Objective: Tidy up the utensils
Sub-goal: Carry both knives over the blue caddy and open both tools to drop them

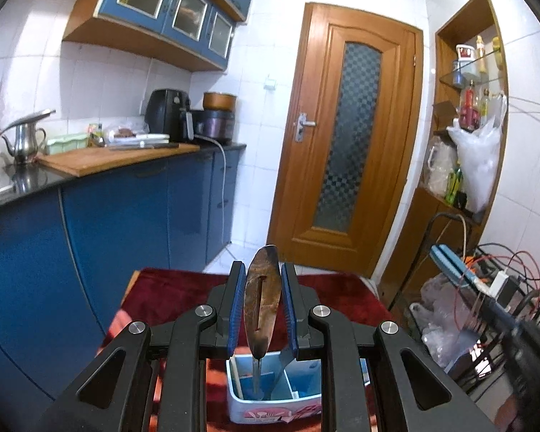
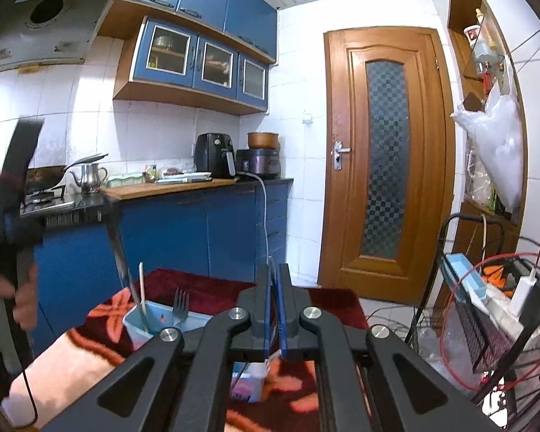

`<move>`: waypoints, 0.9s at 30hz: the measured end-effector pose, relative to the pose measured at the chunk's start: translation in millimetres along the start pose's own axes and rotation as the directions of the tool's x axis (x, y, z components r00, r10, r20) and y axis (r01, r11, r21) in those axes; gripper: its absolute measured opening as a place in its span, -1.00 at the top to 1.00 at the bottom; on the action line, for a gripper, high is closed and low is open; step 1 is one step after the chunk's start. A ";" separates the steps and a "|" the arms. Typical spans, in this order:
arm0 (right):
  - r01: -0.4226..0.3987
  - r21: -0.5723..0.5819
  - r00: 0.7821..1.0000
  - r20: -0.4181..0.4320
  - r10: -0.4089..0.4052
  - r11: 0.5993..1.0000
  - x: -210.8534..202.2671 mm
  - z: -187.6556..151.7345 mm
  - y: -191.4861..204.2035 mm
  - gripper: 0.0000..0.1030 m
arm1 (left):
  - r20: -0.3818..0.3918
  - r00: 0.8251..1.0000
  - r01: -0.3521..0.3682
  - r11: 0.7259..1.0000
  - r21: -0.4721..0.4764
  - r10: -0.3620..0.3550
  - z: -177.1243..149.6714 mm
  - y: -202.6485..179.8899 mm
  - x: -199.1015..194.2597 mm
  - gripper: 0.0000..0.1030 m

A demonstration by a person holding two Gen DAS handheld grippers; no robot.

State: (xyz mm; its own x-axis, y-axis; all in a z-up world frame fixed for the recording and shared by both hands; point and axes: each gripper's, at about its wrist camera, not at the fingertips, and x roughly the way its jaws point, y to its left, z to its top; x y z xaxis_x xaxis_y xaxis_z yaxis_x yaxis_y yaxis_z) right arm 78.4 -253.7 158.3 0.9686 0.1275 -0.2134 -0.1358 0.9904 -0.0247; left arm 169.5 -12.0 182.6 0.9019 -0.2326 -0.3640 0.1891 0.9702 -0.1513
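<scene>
In the left wrist view my left gripper (image 1: 263, 300) is closed on a rusty slotted spatula (image 1: 262, 306); its handle points down into a white and blue utensil holder (image 1: 273, 401) on the red blanket. In the right wrist view my right gripper (image 2: 274, 309) has its blue pads pressed together at the holder's near rim (image 2: 259, 372); whether they pinch the rim is hidden. The holder (image 2: 162, 320) contains a fork (image 2: 180, 304) and a white spoon (image 2: 142, 288). The left gripper (image 2: 14, 223) shows at the left, with the spatula (image 2: 120, 252) slanting down into the holder.
A red floral blanket (image 1: 183, 288) covers the table. Blue cabinets (image 1: 90, 223) and a counter with a cutting board, kettle and air fryer (image 1: 167, 113) run along the left. A wooden door (image 1: 345, 144) stands ahead. A wire rack with cables (image 2: 493, 309) is at the right.
</scene>
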 end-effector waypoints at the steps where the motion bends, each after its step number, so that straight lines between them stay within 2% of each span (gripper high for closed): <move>1: 0.012 -0.006 1.000 0.012 -0.012 1.000 1.8 3.6 0.2 0.90 | -0.011 1.000 -0.001 1.000 -0.003 0.001 -3.1 0.8 3.4 0.60; 6: 0.079 -0.036 0.995 0.057 -0.077 0.996 17.7 18.0 2.8 0.90 | -0.065 0.998 0.001 1.000 -0.019 -0.002 -18.8 7.3 19.6 0.60; 16: 0.145 -0.048 0.989 -0.001 -0.145 0.988 70.6 16.7 5.6 0.90 | -0.124 0.992 0.010 0.999 -0.031 -0.014 -40.8 15.3 38.0 0.60; 20: 0.132 -0.045 0.990 -0.046 -0.134 0.990 88.0 7.3 8.1 0.89 | -0.144 0.989 0.016 1.000 -0.025 -0.019 -48.6 15.4 42.3 0.60; 23: 0.070 -0.027 0.993 -0.092 -0.072 0.997 97.0 -0.8 9.6 0.89 | -0.155 0.988 0.011 1.000 -0.019 -0.013 -53.5 16.3 43.7 0.59; 25: 0.037 -0.021 0.994 -0.099 -0.039 0.999 97.4 -4.7 11.0 0.82 | -0.163 0.987 0.009 1.000 -0.021 -0.012 -55.8 15.7 44.0 0.59; 27: 0.015 -0.006 0.994 -0.105 -0.015 1.000 94.9 -7.6 11.7 0.49 | -0.168 0.986 0.010 1.000 -0.028 -0.015 -57.4 17.2 43.6 0.56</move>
State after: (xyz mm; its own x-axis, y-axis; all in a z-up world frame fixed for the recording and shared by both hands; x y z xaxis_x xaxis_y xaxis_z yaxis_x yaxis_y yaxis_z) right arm 167.1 -230.4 130.4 0.9434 0.1062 -0.3142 -0.1229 0.9919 -0.0336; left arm 189.7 -9.3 111.3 0.8212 -0.2549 -0.5106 0.1874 0.9655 -0.1806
